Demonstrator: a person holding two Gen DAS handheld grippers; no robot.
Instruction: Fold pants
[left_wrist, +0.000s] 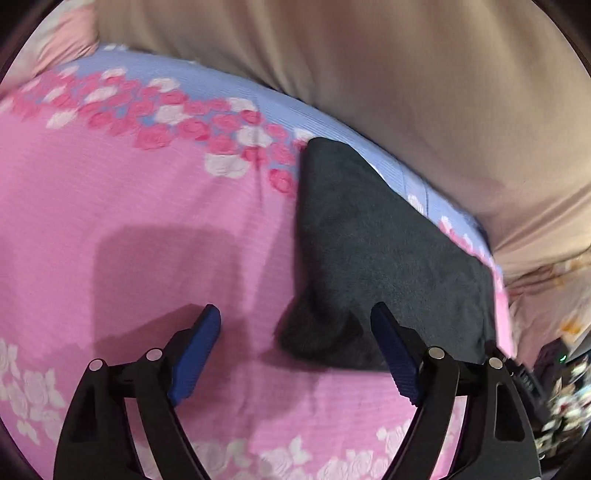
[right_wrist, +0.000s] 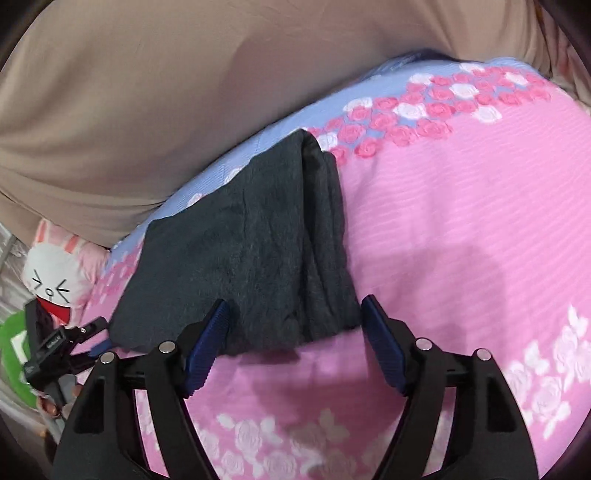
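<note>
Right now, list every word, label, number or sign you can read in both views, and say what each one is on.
No text can be read for certain.
Small black device at the left edge of the right wrist view: white lettering, too small and blurred to read.
Rabbit plush: only a drawn face, no words.
Dark grey pants and pink floral bedspread: no labels visible.

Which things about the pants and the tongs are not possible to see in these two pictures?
- Pants, right wrist view: the near left edge is behind a blue pad of the right tongs.
- Pants, left wrist view: the near right corner is behind the left tongs.
- Waistband or leg ends: blur and dark cloth hide which is which.
- Both views: the holding hands are cut off below.
</note>
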